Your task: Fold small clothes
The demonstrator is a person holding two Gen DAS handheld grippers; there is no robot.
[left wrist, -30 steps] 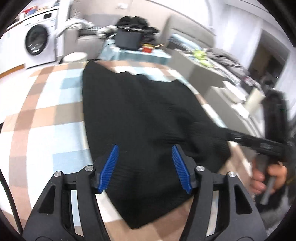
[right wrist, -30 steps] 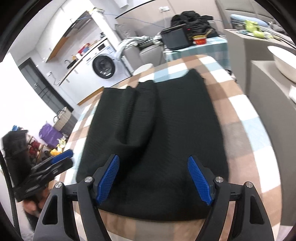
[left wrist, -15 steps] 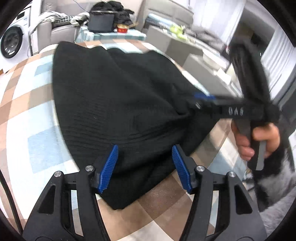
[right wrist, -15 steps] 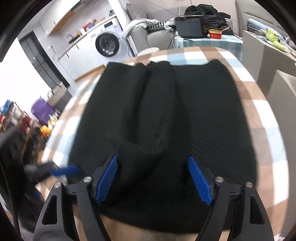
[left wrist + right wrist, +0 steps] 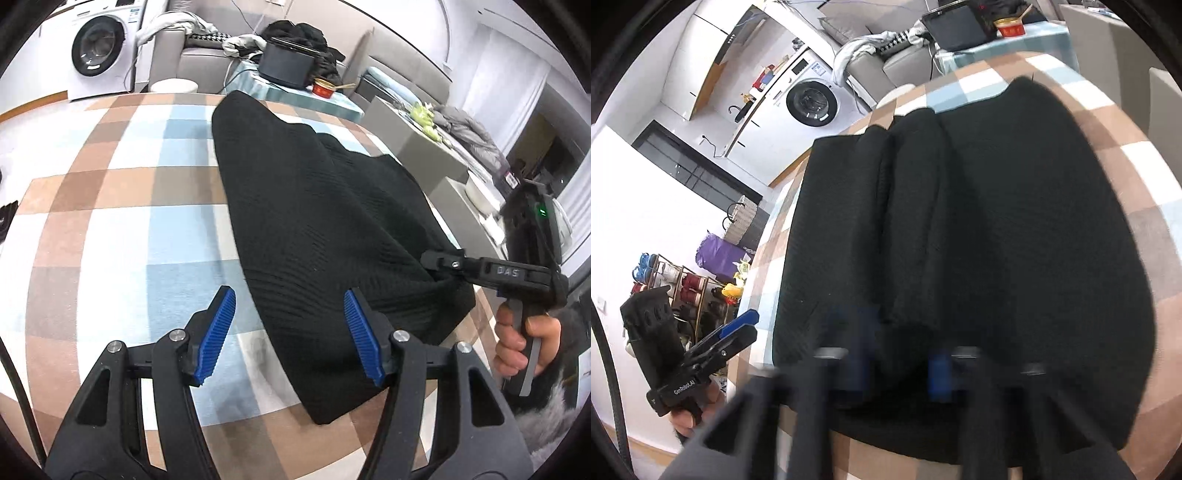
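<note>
Left wrist: black garment (image 5: 325, 206) lengthwise, away.

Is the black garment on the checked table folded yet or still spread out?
Mostly spread: the black garment lies across the checked table, one lengthwise ridge bunched up, no fold made.

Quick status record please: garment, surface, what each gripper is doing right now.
garment: black knit garment, spread out, with lengthwise ridges
surface: checked cloth in brown, blue and white
left gripper: open, empty, above the garment's near left edge
right gripper: jaws closing on the garment's near right edge, fabric between them
folded: not yet
</note>
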